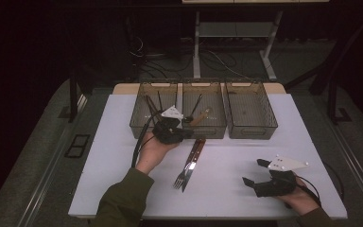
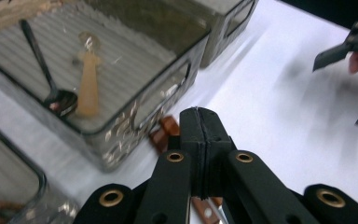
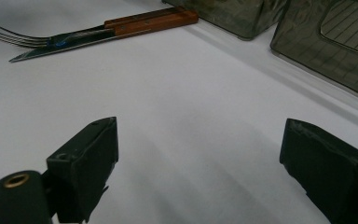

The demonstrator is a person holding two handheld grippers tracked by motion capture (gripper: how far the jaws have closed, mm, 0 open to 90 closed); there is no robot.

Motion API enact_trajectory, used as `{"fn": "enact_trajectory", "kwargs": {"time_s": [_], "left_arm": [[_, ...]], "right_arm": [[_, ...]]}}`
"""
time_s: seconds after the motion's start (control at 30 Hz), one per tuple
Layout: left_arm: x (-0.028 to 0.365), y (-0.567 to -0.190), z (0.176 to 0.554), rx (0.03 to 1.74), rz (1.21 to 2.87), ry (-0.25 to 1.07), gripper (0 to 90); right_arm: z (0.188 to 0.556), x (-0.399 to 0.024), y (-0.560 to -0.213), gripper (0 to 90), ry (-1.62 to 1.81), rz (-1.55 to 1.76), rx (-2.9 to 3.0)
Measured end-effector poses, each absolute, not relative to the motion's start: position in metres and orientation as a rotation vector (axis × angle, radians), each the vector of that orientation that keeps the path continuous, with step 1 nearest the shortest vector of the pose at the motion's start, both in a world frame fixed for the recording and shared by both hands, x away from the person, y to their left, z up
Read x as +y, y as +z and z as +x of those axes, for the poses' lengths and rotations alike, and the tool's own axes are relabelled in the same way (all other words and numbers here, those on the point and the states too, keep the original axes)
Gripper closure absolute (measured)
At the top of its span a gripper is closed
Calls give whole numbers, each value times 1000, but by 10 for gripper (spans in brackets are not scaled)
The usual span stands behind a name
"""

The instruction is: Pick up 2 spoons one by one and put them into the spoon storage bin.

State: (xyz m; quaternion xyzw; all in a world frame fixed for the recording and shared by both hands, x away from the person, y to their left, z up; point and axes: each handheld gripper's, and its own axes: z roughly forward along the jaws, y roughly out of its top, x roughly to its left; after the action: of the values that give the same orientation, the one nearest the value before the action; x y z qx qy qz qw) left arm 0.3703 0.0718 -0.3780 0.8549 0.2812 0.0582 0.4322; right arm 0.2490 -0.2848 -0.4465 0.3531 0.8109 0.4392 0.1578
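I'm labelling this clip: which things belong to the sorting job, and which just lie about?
In the job:
wooden-handled fork
wooden-handled knife
three smoky clear plastic bins
black spoon
pale wooden utensil

Lying about:
floor cables
white desk legs

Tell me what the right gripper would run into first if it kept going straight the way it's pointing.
Probably the knife and fork lying together on the white table. The right gripper, jaws open, points across bare tabletop toward them; nothing else shows in between, though depth is hard to judge.

Olive sleeve [image 1: 123, 198]; black grippers, brass rivets, grey three-cornered plates.
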Motion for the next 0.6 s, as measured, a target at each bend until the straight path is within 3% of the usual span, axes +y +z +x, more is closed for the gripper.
{"fn": "enact_trajectory", "kwargs": {"time_s": [0.6], "left_arm": [[61,-434,377,799,2233,215,892]], "right_arm": [[249,-285,-447,117,1252,1012,2318]]}}
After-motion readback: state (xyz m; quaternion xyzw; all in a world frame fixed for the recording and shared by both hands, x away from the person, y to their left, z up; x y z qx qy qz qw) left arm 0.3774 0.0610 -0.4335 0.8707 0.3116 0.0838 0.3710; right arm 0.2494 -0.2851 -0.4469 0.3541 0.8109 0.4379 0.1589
